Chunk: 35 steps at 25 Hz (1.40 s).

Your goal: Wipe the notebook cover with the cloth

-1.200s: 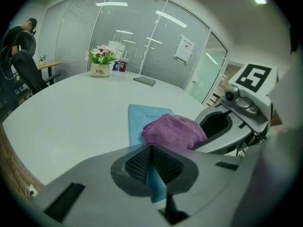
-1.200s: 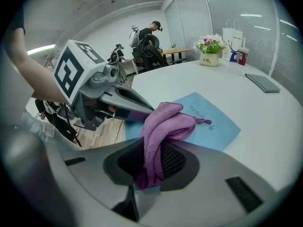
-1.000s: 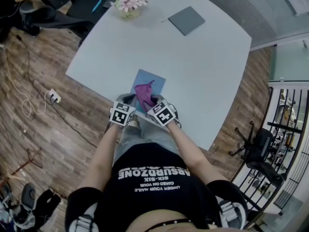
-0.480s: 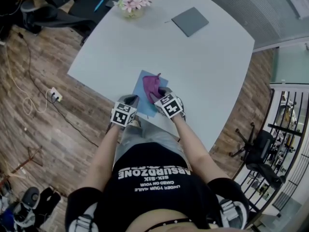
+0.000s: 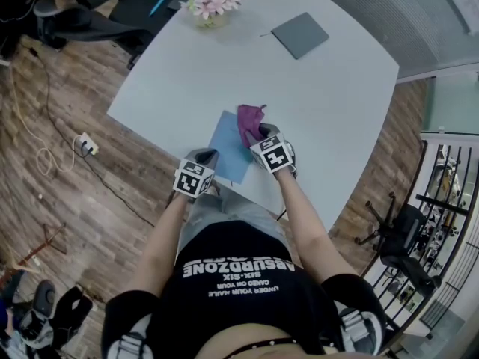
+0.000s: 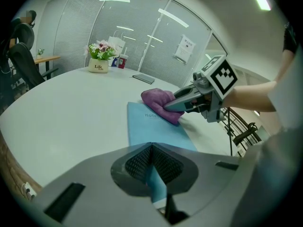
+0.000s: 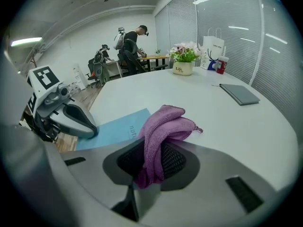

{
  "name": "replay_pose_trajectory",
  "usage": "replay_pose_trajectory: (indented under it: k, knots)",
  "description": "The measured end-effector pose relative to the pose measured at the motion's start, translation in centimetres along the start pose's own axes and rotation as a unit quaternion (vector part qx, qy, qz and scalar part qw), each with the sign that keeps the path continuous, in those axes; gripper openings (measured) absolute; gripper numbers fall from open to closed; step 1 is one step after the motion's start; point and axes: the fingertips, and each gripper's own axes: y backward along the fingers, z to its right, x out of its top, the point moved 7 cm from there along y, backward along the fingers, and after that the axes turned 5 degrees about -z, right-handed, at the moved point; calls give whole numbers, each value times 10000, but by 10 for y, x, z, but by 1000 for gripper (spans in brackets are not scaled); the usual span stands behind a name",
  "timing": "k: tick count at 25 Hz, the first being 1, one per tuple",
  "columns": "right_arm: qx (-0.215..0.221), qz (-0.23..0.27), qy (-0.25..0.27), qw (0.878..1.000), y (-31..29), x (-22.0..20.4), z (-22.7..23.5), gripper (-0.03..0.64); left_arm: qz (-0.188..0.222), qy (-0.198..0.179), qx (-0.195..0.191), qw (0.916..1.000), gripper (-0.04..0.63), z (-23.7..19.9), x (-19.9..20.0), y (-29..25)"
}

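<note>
A light blue notebook (image 5: 229,148) lies at the near edge of the white table (image 5: 329,103). My left gripper (image 5: 206,157) is shut on the notebook's near edge, which shows between its jaws in the left gripper view (image 6: 152,173). My right gripper (image 5: 259,136) is shut on a purple cloth (image 5: 250,120). The cloth rests at the notebook's far right corner, partly over the table. In the right gripper view the cloth (image 7: 163,124) bulges out of the jaws, with the notebook (image 7: 113,129) and left gripper (image 7: 79,121) to its left.
A flower pot (image 5: 212,2) and a dark grey flat pad (image 5: 299,34) sit at the table's far side. Office chairs (image 5: 82,25) stand beyond the far left corner. A power strip (image 5: 84,146) and cables lie on the wooden floor to the left.
My right gripper has carried the cloth away from me and to the right, from the notebook's near middle to its far right corner. The left gripper has kept its hold.
</note>
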Motion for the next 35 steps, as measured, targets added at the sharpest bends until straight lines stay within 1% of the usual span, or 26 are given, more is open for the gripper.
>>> replay_pose_trajectory:
  k: [4,10,21,27,35]
  knots:
    - [-149,-38,42,9999,1,4,14,89,-41,6,-31,10000,17,0,0,0]
    - [-211,-35,39,9998,-2,9,20,89,-39,62,-115,9999,17,-3,2,0]
    - [-202,-50,165,9996,-12,28,13,87,-115,70,-212,9997,17,-3,2,0]
    - [-162,-56,298,9994,-18,39,7,87,-129,-24,-201,9997,17,-2,2,0]
    - [-156,1,287,9995,-18,37,-1,86,-151,81,-248,9995,17,-3,3,1]
